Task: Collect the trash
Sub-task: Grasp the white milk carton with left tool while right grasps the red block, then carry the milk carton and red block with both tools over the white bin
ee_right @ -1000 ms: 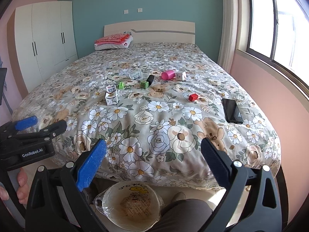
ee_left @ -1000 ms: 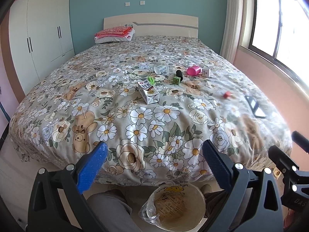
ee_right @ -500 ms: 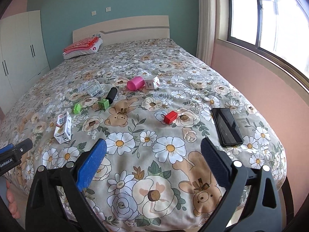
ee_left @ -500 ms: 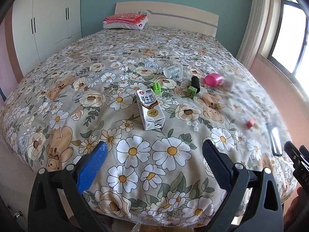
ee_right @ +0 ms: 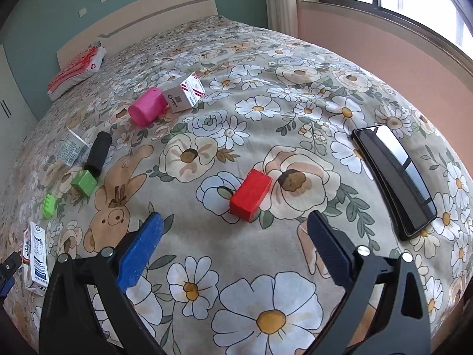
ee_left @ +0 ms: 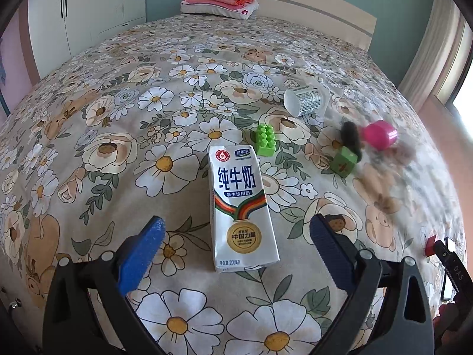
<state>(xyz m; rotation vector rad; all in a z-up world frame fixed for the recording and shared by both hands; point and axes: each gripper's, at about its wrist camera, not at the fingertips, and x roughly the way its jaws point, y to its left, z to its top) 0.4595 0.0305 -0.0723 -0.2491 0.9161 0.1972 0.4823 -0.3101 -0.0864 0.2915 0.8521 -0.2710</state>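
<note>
a white milk carton (ee_left: 241, 207) lies flat on the flowered bed cover (ee_left: 118, 136), lengthwise between the spread fingers of the left gripper (ee_left: 236, 235), which is wide and holds nothing. just beyond the carton sits a green toy brick (ee_left: 264, 139), then a green cube (ee_left: 344, 160), a black cylinder (ee_left: 350, 136) and a pink cup (ee_left: 380, 134) (these are blurred). a white paper cup (ee_left: 306, 100) lies on its side farther back. the right gripper (ee_right: 233, 236) is also wide and empty, above the cover near a red block (ee_right: 250, 193); a black phone (ee_right: 394, 177) lies to its right.
</note>
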